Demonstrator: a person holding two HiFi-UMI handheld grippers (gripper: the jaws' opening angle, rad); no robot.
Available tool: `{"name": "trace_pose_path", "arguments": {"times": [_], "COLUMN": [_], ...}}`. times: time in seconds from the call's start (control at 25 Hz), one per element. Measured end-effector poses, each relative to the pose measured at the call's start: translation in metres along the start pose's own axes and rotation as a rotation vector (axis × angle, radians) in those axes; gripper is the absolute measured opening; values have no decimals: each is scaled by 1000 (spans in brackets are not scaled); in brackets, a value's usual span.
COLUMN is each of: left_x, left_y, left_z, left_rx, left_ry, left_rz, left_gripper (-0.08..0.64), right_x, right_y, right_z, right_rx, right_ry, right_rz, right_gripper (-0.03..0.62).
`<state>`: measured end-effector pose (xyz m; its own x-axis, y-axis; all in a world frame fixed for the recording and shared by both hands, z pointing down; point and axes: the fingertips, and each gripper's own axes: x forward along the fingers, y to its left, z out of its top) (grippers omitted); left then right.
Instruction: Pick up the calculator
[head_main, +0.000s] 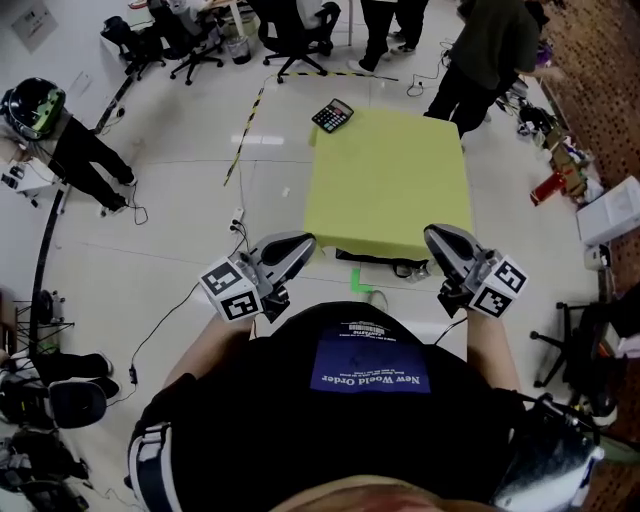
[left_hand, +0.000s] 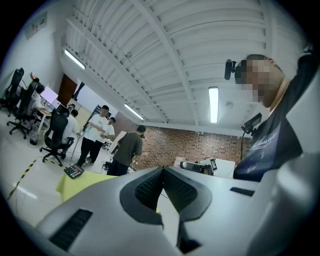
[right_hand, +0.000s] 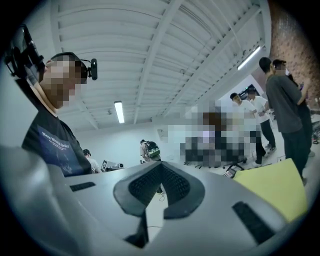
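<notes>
The calculator (head_main: 332, 115) is dark with light keys and lies at the far left corner of the yellow-green table (head_main: 390, 190). Both grippers are held close to my body, short of the table's near edge and far from the calculator. My left gripper (head_main: 303, 243) is shut with nothing in it. My right gripper (head_main: 433, 236) is also shut and empty. In the left gripper view the calculator (left_hand: 74, 171) shows small at the left, beyond the closed left gripper (left_hand: 162, 171). In the right gripper view the calculator (right_hand: 230, 173) lies past the closed right gripper (right_hand: 161, 166), beside the table (right_hand: 272, 187).
People (head_main: 485, 55) stand just past the table's far right corner. Office chairs (head_main: 300, 35) stand at the back, and a seated person (head_main: 60, 140) is at the left. Cables (head_main: 240, 225) run over the floor left of the table. Boxes (head_main: 610, 210) and clutter line the right side.
</notes>
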<state>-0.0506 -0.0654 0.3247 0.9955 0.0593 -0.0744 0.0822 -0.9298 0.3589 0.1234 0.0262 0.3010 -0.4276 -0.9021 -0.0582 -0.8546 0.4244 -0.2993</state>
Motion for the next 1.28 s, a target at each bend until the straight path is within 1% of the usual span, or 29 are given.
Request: {"name": "trace_pose_path", "arguments": {"times": [0.08,0.16,0.28,0.4,0.48,0.56,0.72,0.88,1.0,1.08,1.16,1.28], "left_x": [18,46,91,127,148,167,180,188,188,184,177,171], "left_y": [10,21,35,47,51,53,63,80,92,104,119,144], "left_z": [-2,-1,4,12,14,11,3,2,1,0,-4,-7], "left_rx": [12,8,-8,-8,-13,-10,-32,-52,-41,-30,-36,-43], "left_ry": [-4,-14,-25,-27,-32,-19,19,23,34,41,44,51], "left_rz": [34,83,139,191,211,223,253,242,219,197,168,128], "left_gripper": [6,6,6,6,6,6,6,6,6,6,6,6], "right_x": [0,-1,-2,1,3,5,20,38,53,66,79,98], "right_y": [-26,-61,-113,-154,-176,-195,-211,-228,-233,-231,-228,-234], "right_z": [2,9,28,45,48,47,35,26,20,16,11,6], "right_rx": [3,12,17,23,28,34,54,90,109,110,116,149], "right_ry": [1,10,29,34,42,51,81,105,112,122,136,142], "right_rz": [32,68,123,173,202,228,266,256,241,234,221,184], "right_gripper": [-14,-14,-14,-13,-14,-14,-14,-14,-14,-13,-14,-14]}}
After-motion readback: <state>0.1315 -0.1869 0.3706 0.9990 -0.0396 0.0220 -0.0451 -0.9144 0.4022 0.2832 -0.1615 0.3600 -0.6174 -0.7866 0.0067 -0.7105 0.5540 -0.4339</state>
